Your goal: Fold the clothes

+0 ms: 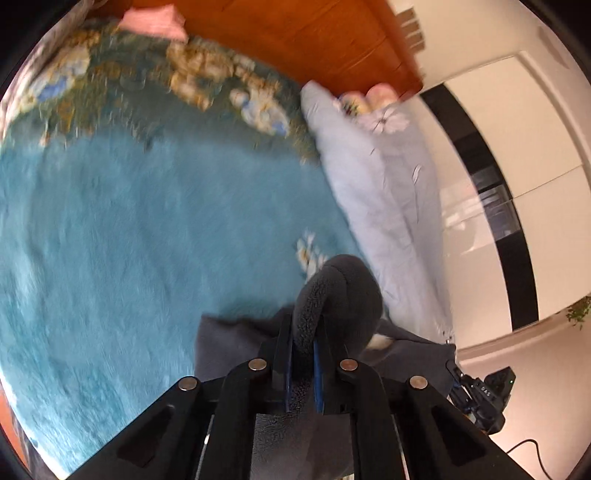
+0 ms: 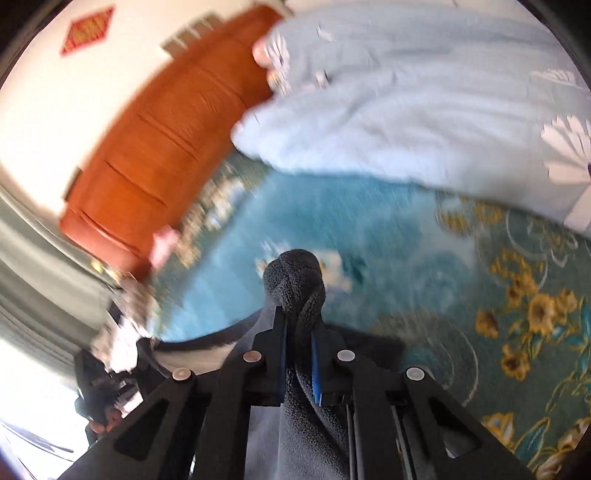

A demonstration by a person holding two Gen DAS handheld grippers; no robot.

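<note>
Grey fleece garment (image 1: pixel 334 295) pinched by left fingers (image 1: pixel 282 354) and right fingers (image 2: pixel 279 350).

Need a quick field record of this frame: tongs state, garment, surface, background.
left tongs: shut on dark grey fleece garment, fabric bunched above the fingers
right tongs: shut on the same garment, another bunch pinched
garment: stretched between both tongs over the bed
surface: teal plush blanket with floral border
beside it: pale blue flower-print quilt, bunched
background: orange-brown wooden headboard, small pink folded cloth
image quality: motion blur in both views
</note>
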